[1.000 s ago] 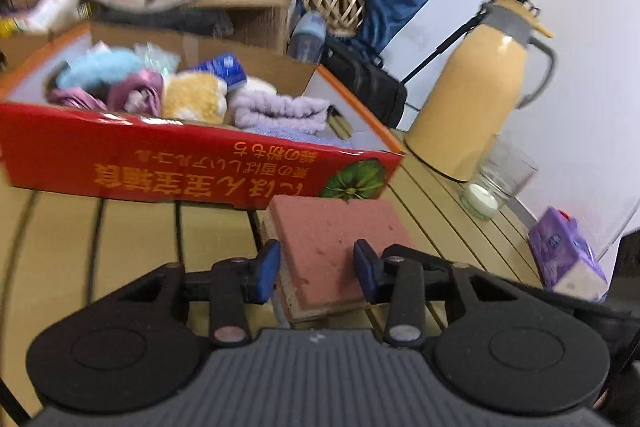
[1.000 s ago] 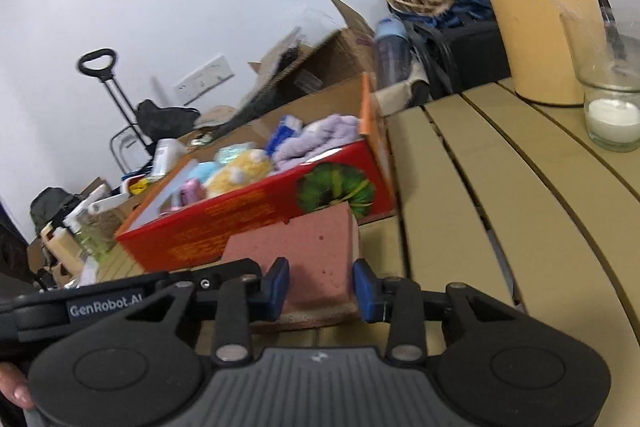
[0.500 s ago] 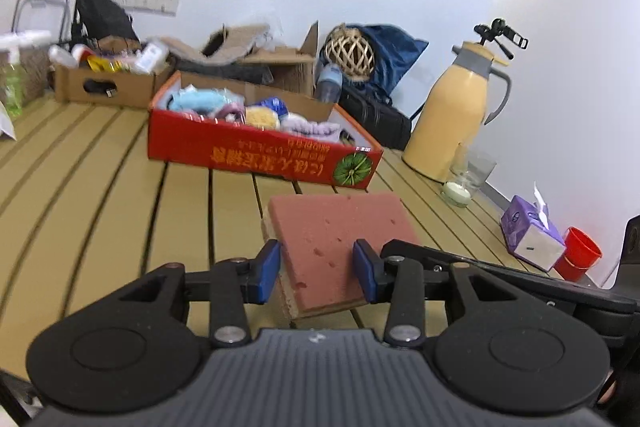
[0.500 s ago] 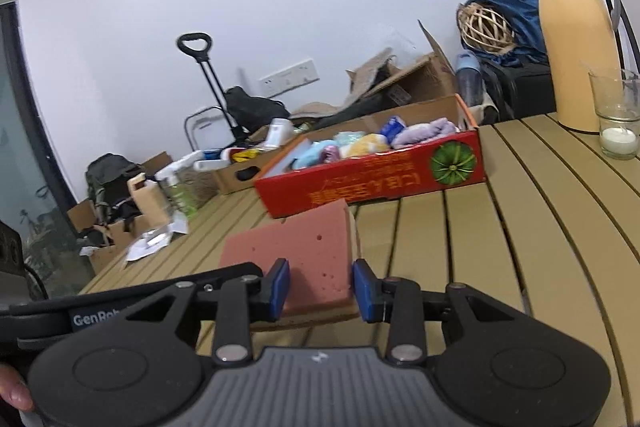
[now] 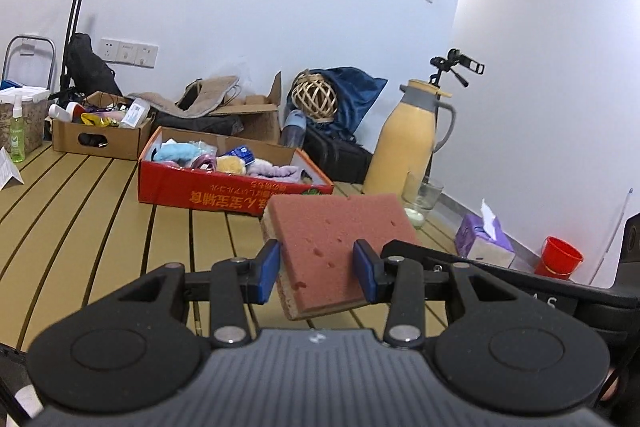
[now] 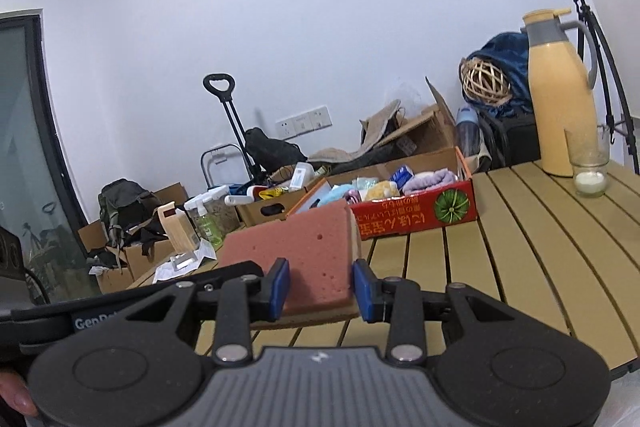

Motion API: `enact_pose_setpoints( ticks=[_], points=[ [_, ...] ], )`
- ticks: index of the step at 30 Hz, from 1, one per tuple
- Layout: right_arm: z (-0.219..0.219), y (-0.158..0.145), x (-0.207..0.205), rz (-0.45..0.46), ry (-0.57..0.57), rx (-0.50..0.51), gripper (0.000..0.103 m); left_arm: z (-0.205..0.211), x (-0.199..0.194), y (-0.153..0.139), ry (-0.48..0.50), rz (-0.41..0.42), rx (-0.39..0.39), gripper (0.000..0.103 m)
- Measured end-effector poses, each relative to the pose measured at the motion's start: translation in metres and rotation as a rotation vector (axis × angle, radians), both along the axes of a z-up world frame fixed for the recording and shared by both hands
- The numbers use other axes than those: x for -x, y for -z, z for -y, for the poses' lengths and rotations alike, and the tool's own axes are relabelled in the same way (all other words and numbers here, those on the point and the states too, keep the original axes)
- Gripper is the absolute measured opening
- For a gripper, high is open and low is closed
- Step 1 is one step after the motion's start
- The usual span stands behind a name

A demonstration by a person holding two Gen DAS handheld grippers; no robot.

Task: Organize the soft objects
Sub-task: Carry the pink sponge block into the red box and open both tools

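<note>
Above the slatted wooden table point(image 5: 92, 211), a pink sponge point(image 5: 336, 247) with a tan underside hung between two sets of tongs: the left tongs point(image 5: 316, 267) were clamped on its near edge from one side, and the right tongs point(image 6: 320, 287) were clamped on the same near edge further along, so the sponge was carried clear of the slats, well short of the red cardboard box point(image 5: 224, 187). That box already held soft things, among them a pale blue cloth, a yellow puff and a lilac towel point(image 5: 276, 171). To do this step well, I judged, both hands would have to travel together at one height, since pulling apart or twisting would bend or tear the foam; the squeeze needed to be only firm enough to keep it from slipping, and the sponge should be brought over an open part of the box before either pair let go. The table was of yellowish planks with dark gaps. On it stood a yellow thermos jug point(image 5: 408, 143), a glass with a candle point(image 5: 418, 201) and a purple tissue pack point(image 5: 482, 237). Behind were white walls, brown cartons, a rattan ball point(image 5: 314, 99) and a folding trolley point(image 5: 78, 27).
</note>
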State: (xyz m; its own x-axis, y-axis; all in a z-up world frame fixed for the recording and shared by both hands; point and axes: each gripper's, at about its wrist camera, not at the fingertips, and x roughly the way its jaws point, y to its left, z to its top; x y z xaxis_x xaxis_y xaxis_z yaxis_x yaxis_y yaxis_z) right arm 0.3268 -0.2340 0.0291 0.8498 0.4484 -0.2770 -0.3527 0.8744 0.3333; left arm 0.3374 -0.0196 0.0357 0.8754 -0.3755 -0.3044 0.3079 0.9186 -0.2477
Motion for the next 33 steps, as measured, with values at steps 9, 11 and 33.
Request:
enact_pose_setpoints(
  ticks=[9, 11, 33],
  points=[
    [-0.002, 0.006, -0.042, -0.027, 0.008, 0.014, 0.034, -0.004, -0.043, 0.004, 0.012, -0.031, 0.016, 0.041],
    [-0.004, 0.004, -0.058, -0.027, 0.013, 0.033, 0.034, -0.004, -0.062, 0.002, 0.017, -0.034, 0.020, 0.041],
    [0.030, 0.018, -0.422, -0.221, 0.092, 0.048, 0.034, 0.028, -0.433, 0.014, 0.095, -0.304, 0.015, 0.041]
  ],
)
